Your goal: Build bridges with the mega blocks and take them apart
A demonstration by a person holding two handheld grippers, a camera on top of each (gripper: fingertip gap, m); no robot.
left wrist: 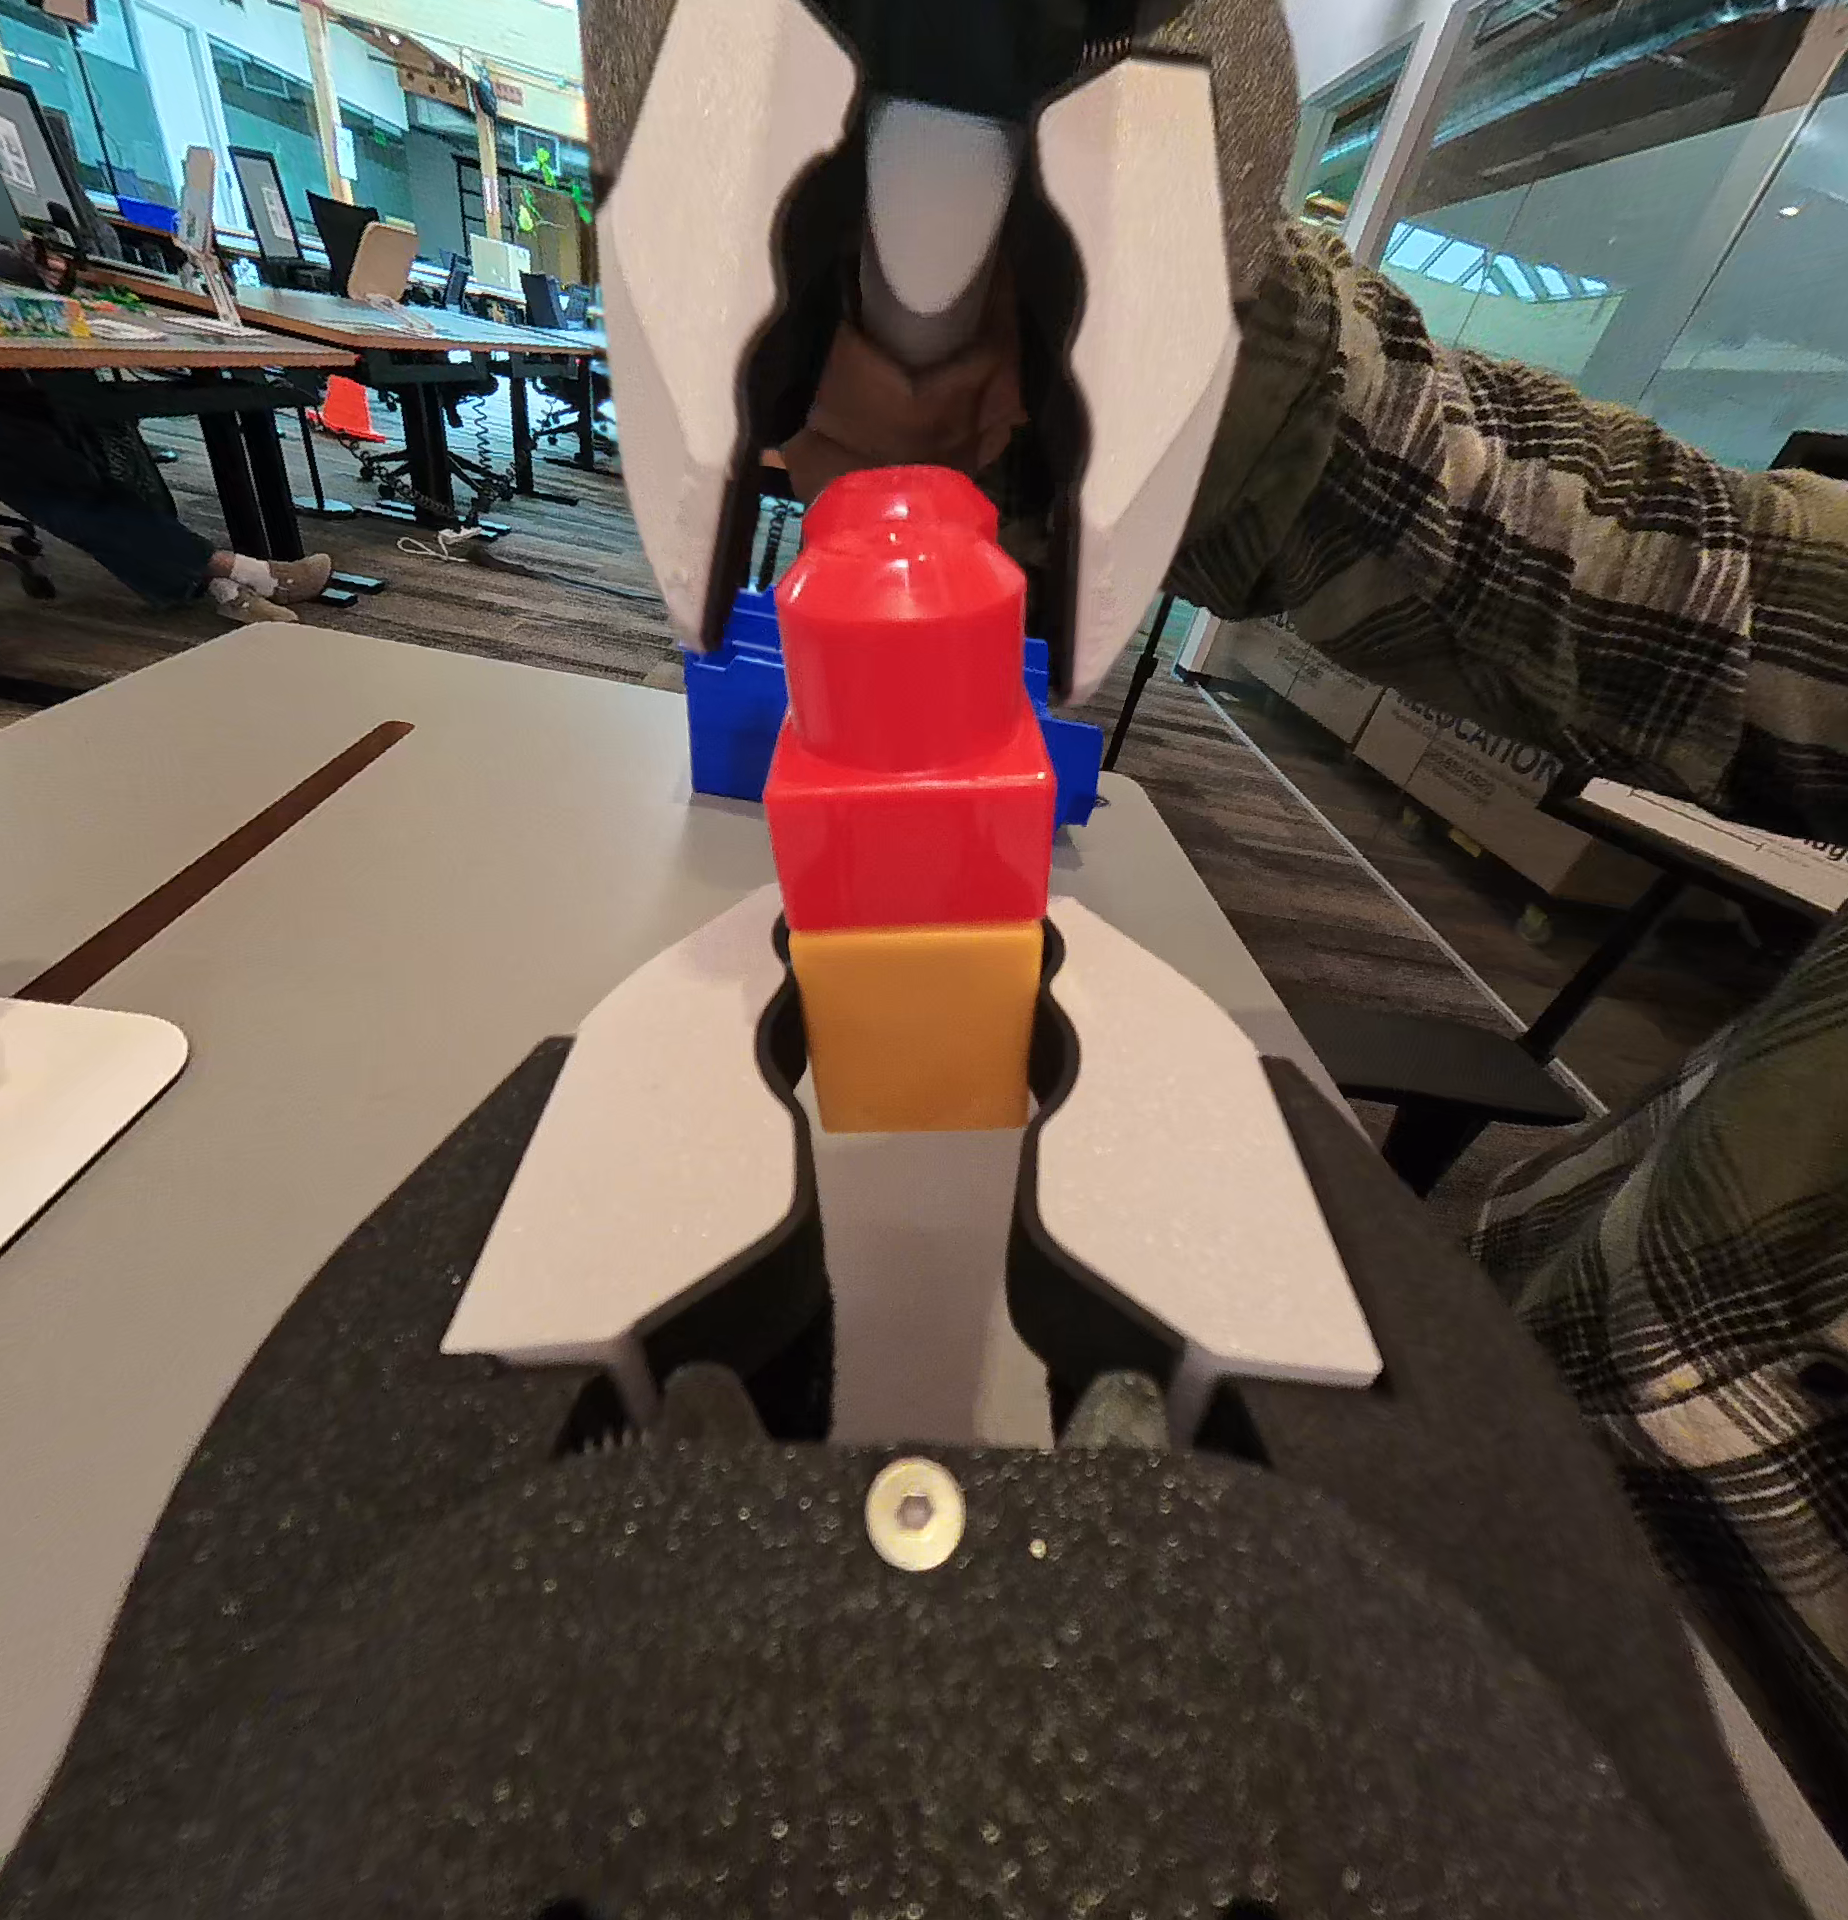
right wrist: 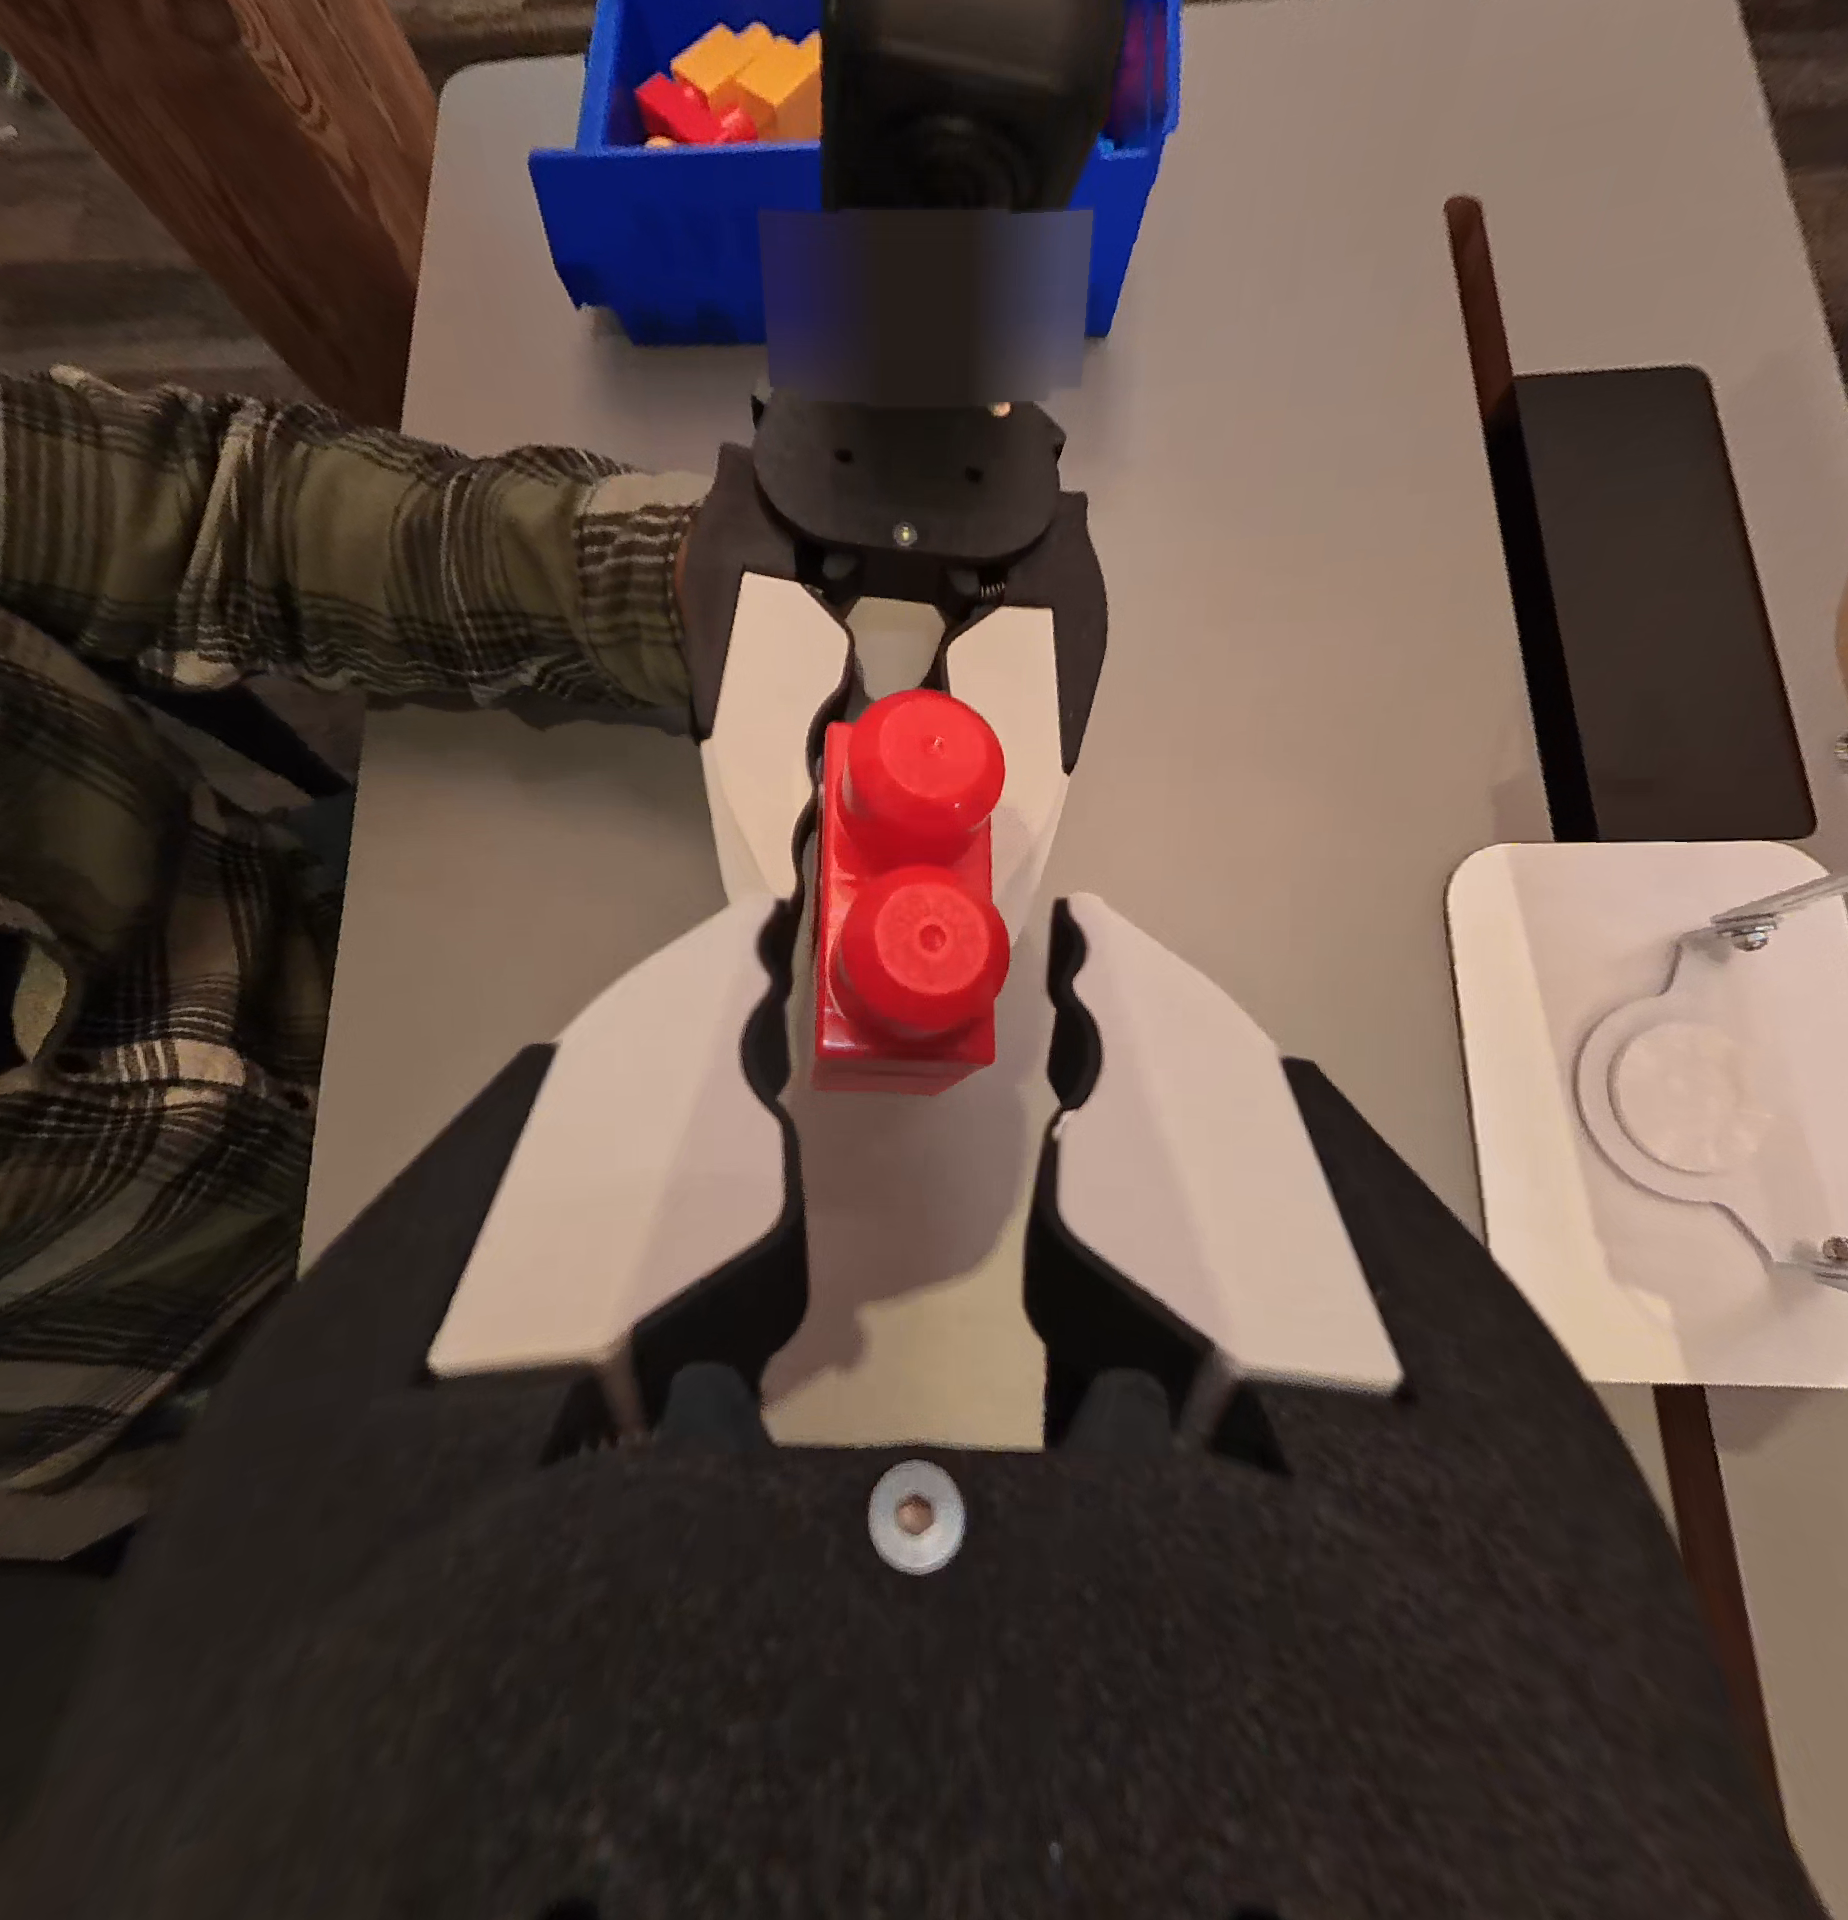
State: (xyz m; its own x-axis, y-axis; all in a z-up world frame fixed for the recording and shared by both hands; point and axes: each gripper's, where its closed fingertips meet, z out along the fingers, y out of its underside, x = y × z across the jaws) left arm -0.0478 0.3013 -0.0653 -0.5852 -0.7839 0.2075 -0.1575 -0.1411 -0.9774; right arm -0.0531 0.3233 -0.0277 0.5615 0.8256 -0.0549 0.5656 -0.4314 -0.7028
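A two-stud red block [left wrist: 909, 821] sits on a yellow block [left wrist: 920, 1023], which stands on the grey table [left wrist: 400, 1039]. My left gripper [left wrist: 915, 914] is shut on the yellow block at table level. My right gripper [left wrist: 889, 655] hangs open above, with its fingers on either side of the red block's studs and not touching them. In the right wrist view, my right gripper [right wrist: 922, 907] straddles the red block [right wrist: 904, 935] from above with gaps on both sides. The left gripper [right wrist: 889, 888] shows beyond it, and the yellow block is hidden under the red one.
A blue bin [right wrist: 671, 229] with loose red and yellow blocks [right wrist: 733, 83] stands at the table's far end, behind the stack [left wrist: 728, 727]. A white tray [right wrist: 1502, 1299] with a metal bracket and a black pad [right wrist: 1658, 603] lie to one side. Plaid sleeves [right wrist: 276, 540] reach in. My right fingertips sit around 4 cm from my left ones.
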